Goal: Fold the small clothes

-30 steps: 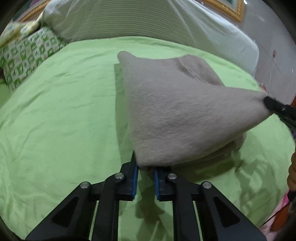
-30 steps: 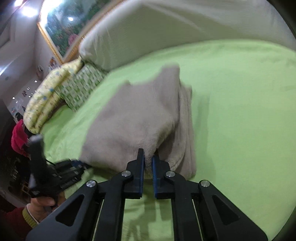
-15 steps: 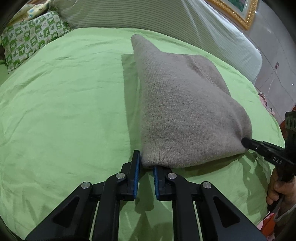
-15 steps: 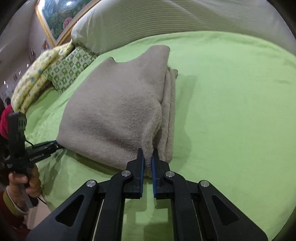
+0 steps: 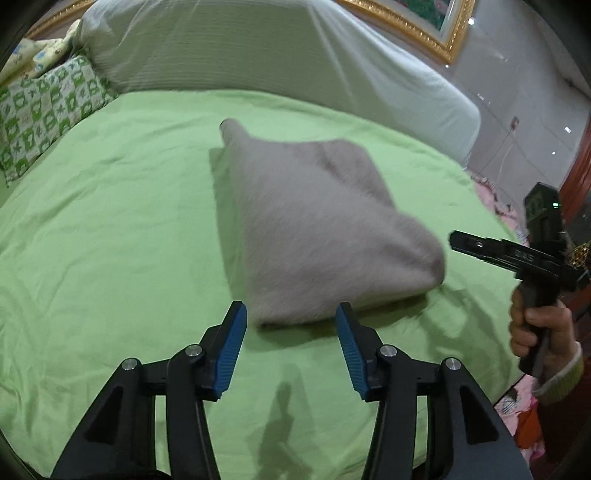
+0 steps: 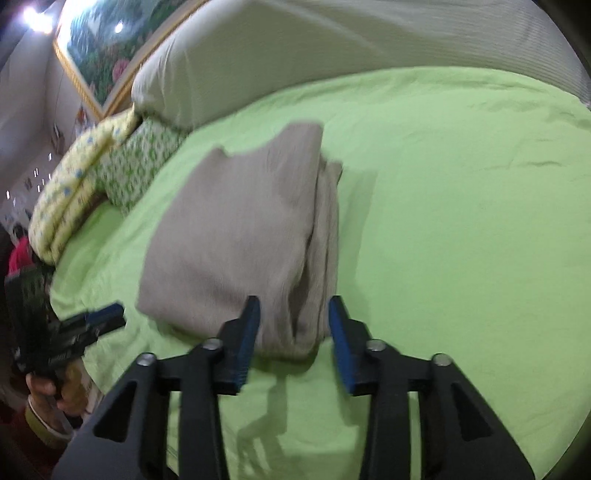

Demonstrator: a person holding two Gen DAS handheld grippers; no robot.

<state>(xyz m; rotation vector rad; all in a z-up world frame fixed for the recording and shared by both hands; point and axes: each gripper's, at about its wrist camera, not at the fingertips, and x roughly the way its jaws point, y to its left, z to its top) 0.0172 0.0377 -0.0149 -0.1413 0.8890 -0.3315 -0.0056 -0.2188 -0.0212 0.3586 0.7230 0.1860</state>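
Beige folded sweater [image 5: 325, 229] lies on the green bed [image 5: 110, 236]. Left gripper [image 5: 291, 314] has just spread its jaws, the sweater's near edge just beyond them. Right gripper [image 6: 293, 314] has just been opening too, a sweater corner lying loose between its pads.

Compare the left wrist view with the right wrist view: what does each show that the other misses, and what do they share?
Left wrist only: the right gripper seen from outside, beside the grey garment; a pink cloth at the bed's edge.

Right wrist only: the garment's stacked layers along its right edge; a yellow pillow; the left gripper from outside.

Both: the folded garment lying on the green sheet, the green patterned pillow, the white bolster, a gold-framed picture. Both grippers' jaws have just been opening; neither grips the garment.
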